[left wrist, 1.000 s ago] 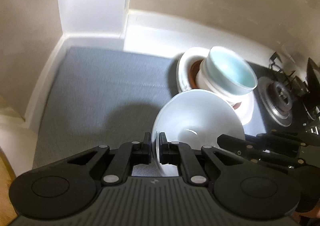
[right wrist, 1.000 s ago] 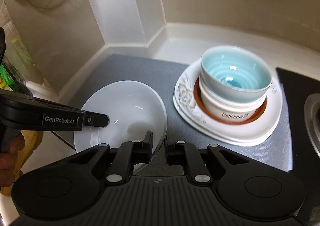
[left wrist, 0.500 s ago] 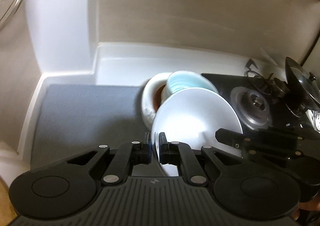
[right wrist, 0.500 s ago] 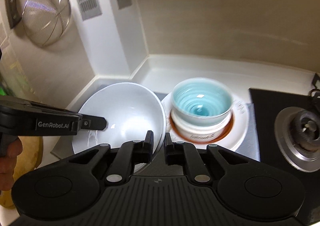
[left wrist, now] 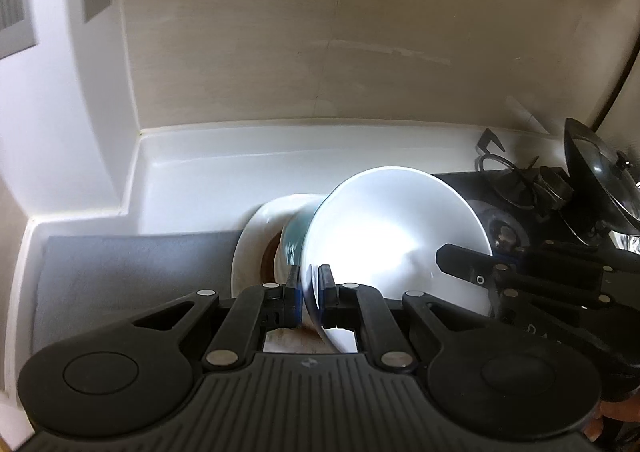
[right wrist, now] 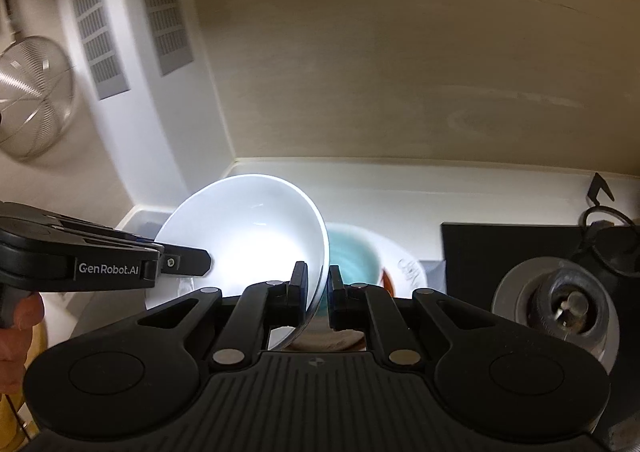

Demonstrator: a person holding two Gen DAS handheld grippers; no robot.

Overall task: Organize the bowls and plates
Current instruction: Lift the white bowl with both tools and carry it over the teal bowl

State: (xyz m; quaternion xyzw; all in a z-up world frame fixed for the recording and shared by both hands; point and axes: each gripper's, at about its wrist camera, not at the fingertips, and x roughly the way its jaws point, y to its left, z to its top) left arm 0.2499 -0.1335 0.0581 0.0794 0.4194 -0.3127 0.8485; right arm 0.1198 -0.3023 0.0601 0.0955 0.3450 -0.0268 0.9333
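1. White bowl (left wrist: 394, 236) held aloft above the worktop (left wrist: 208, 172), tilted, just over the blue-glazed bowl (right wrist: 352, 256) stacked on the plate (left wrist: 256, 236); glossy glazed ceramic, thin-walled, deep.
2. Left gripper (left wrist: 309, 294) fingers pinching the rim on one side; right gripper (right wrist: 318, 294) fingers pinching the opposite rim; each has one finger inside the wall and one outside.
3. Judged rigid, moderately heavy, slippery, chip-prone; the two-sided rim hold suits it.
4. Grey textured mat (left wrist: 132, 272) beneath; black stove (right wrist: 508, 252) beside.

Beige wall (left wrist: 360, 32) above white counter (left wrist: 208, 172), vented panel (right wrist: 164, 12).
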